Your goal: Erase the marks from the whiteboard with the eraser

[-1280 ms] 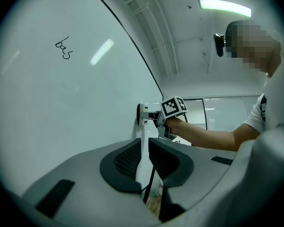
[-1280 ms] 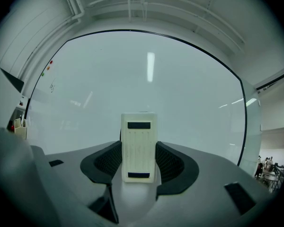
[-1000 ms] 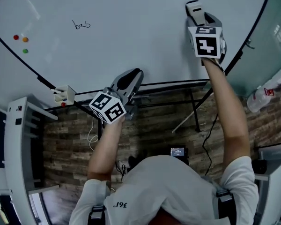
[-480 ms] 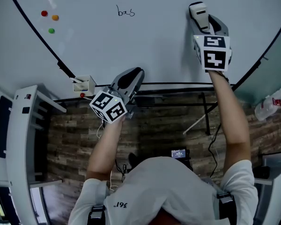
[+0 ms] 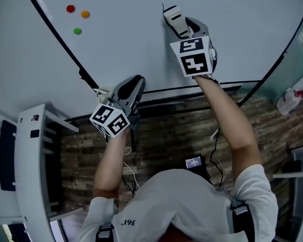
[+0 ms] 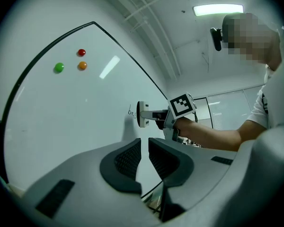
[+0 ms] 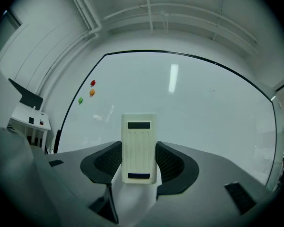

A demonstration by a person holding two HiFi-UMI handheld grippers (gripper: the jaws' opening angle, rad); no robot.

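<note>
Right tool (image 7: 139,167) is clamped on the eraser (image 7: 139,143), jaws on its two long sides, pad face toward the whiteboard (image 5: 252,19). Left tool (image 6: 144,157) is empty, jaws nearly together with a thin gap, hanging low by the board's bottom edge, well apart from the work. As we read it, the step in hand is wiping the small scribble (image 6: 130,111). To do it well we want the eraser flat on the board, even pressure, and a leftward stroke that runs fully past the ink. Short overlapping passes beat one fast swipe, and any tilt leaves only an edge wiping. The left gripper view gives the side profile: eraser at or very near the surface, scribble just left of it. We can't confirm contact. The right gripper view shows the grip square and centred, but the eraser hides the mark there. The head view shows only a sliver of ink at the eraser's far-left corner, plus three magnets (image 5: 77,31) well left of the stroke.
</note>
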